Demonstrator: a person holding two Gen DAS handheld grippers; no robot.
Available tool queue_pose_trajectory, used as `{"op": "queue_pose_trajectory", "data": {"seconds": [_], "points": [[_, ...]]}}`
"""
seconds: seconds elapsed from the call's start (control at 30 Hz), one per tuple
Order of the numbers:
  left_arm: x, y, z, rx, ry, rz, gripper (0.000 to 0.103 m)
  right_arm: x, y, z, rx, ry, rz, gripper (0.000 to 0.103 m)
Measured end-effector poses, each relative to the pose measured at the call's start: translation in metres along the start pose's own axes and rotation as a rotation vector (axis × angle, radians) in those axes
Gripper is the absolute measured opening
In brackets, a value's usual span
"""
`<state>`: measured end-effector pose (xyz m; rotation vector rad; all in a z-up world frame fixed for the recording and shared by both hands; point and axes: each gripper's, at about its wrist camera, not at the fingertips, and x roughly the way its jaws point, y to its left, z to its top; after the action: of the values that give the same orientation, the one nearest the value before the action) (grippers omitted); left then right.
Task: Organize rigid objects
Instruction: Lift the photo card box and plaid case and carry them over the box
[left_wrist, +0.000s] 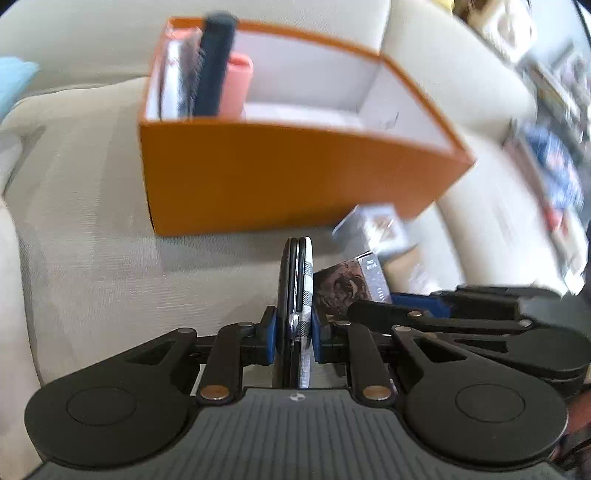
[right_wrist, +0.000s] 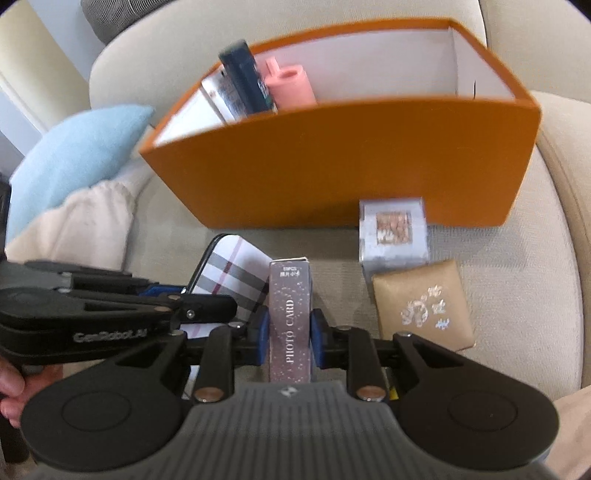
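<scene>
Both claws are loaded over the sofa (right_wrist: 517, 280). The left claw (left_wrist: 294, 332) pinches a plaid phone (left_wrist: 297, 291) edge-on; the right claw (right_wrist: 290, 330) clamps a photo-card box (right_wrist: 290, 317) upright. The orange bin (right_wrist: 332, 158) sits ahead, with a pink case (right_wrist: 291, 86) and a dark box (right_wrist: 245, 77) standing at its left end. The claws are crowded close, so I'd worry they knock together going in, or the thin phone slips. A silver cube (right_wrist: 393, 232) and a tan pouch (right_wrist: 423, 306) wait just before the bin.

Plaid phone (left_wrist: 295, 291) edge-up, "PHOTO CARD" box (right_wrist: 290, 321) perhaps upright
</scene>
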<state>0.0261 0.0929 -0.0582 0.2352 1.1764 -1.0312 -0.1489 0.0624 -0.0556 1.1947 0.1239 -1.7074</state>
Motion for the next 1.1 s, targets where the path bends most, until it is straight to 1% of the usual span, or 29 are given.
{"op": "queue_pose_trajectory", "data": {"seconds": [0.1,0.27,0.4,0.47,0.57,0.63,0.7,0.83,0.93,1.1], "points": [[-0.025,-0.002,0.006,-0.055,-0.062,-0.038,0.02,-0.02,0.004,0.01,-0.018,-0.052,0.015,0.023],[-0.07,-0.01,0.032,-0.08,-0.181,-0.087,0.02,-0.061,0.009,0.036,-0.05,-0.166,0.038,0.023],[-0.095,-0.017,0.065,-0.074,-0.258,-0.104,0.02,-0.092,0.014,0.062,-0.071,-0.269,0.068,0.023],[-0.097,-0.021,0.082,-0.066,-0.275,-0.087,0.02,-0.101,0.016,0.077,-0.078,-0.312,0.072,0.023],[-0.086,-0.022,0.102,-0.057,-0.279,-0.068,0.02,-0.107,0.012,0.101,-0.062,-0.35,0.069,0.023],[-0.074,-0.018,0.112,-0.079,-0.257,-0.076,0.02,-0.105,0.005,0.115,-0.043,-0.362,0.058,0.023],[-0.059,-0.013,0.12,-0.109,-0.222,-0.086,0.02,-0.098,-0.003,0.126,-0.025,-0.353,0.038,0.023],[-0.02,-0.008,0.131,-0.146,-0.176,-0.057,0.02,-0.07,-0.022,0.14,0.02,-0.306,0.024,0.023],[0.013,-0.005,0.14,-0.186,-0.145,-0.057,0.02,-0.046,-0.034,0.148,0.041,-0.263,0.005,0.023],[0.06,-0.009,0.155,-0.193,-0.099,-0.033,0.02,-0.001,-0.062,0.168,0.121,-0.168,0.0,0.023]]}}
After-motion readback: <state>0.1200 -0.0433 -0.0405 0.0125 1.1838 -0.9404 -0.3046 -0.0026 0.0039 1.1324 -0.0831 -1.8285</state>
